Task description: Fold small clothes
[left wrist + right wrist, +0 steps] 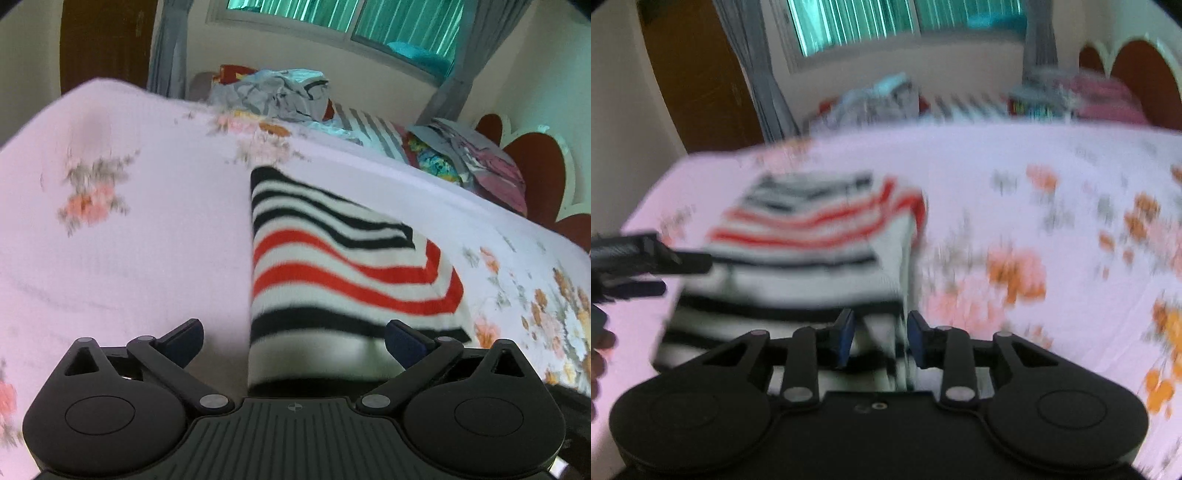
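There's the striped garment (332,266), folded into a compact block on the bed, white knit with black bands at the far and near ends and red bands across the middle. The left wrist view gives it sharp: the left edge runs straight and clean, and on the right the stripes bend around a diagonal fold line. The right wrist view is smeared with blur, yet it shows something the other misses: the same striped garment (812,251) seen from its right side, with layers stacked at the right-hand edge, and the left tool (676,262) coming in from the left border, beside the cloth's left edge.

Left tool (293,341) in its own view: the dark blue pads stand wide apart, with the near end of the garment lying between and below them. Whether either pad touches the cloth is not clear. Right tool (881,339): blue pads parted with a narrower gap, the garment's near right corner sitting in that gap; the blur hides any contact.

Outward now: the bedsheet (129,258) is pale pink with orange and pink flower sprays. Only the left view shows crisply the crumpled pile of clothes (280,94) at the far edge of the bed. Behind it, grey curtains (170,44) frame a window (347,18), and the red scalloped headboard (535,173) stands at the right.
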### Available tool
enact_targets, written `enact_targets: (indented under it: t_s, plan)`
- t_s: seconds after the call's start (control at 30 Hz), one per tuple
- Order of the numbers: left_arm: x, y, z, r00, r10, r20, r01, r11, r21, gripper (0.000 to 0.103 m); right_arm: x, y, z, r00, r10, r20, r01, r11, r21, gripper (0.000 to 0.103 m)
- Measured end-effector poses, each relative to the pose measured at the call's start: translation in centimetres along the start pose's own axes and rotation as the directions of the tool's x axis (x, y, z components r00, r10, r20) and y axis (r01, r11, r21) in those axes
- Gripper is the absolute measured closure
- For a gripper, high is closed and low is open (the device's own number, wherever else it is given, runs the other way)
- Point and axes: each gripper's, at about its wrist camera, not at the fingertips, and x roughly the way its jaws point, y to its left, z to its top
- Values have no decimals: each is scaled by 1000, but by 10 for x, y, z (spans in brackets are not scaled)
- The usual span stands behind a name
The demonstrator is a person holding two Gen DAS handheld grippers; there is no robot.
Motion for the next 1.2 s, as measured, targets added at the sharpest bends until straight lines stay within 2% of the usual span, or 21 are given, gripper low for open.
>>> enact_targets:
  t_s: [0.13, 0.2, 0.27, 0.33, 0.4, 0.53, 0.57, 0.7, 0.73, 0.9, 1.0, 1.2]
  plan:
    - [15, -20, 11, 999, 24, 29, -25, 998, 62, 0, 16, 10, 23, 1000, -6, 22, 7, 999, -35, 70]
    - [30, -26, 11, 996, 88, 10, -88, 991, 103, 0, 28, 11, 27, 1000, -11, 13, 12, 999, -36, 70]
    - [47, -25, 8, 993, 116, -35, -111, 986, 127, 0, 42, 13, 25, 999, -34, -23, 33, 998, -53, 71]
    - [52, -16, 5, 997, 65, -32, -62, 994, 94, 0, 54, 14, 17, 995, -79, -62, 74, 994, -84, 69]
    - [56, -11, 4, 998, 46, -36, -43, 997, 69, 0, 61, 12, 10, 994, -80, -75, 74, 994, -87, 69]
    - [50, -21, 2, 997, 79, 0, -79, 989, 121, 0, 61, 5, 10, 996, -50, -74, 47, 998, -36, 67]
    - [47, -25, 2, 996, 94, 10, -95, 986, 137, 0, 58, 5, 10, 996, -47, -72, 45, 998, -34, 65]
    - [21, -38, -2, 986, 135, 93, -151, 970, 189, 0, 36, 10, 11, 999, -18, -37, 17, 999, -34, 45]
    - [14, -40, -3, 984, 143, 106, -162, 968, 193, 0, 31, 12, 10, 999, -15, -31, 14, 999, -45, 43]
    - [-28, -44, -15, 985, 128, 117, -148, 973, 178, 0, 4, 14, 3, 1000, 13, -24, -14, 997, -71, 39]
    - [-54, -46, -28, 981, 139, 137, -161, 973, 167, 0, -14, 14, -7, 997, 60, -56, -64, 995, -75, 31]
    - [-106, -48, -59, 979, 154, 134, -172, 975, 138, 0, -66, 21, -33, 989, 129, -75, -138, 981, -133, 26]
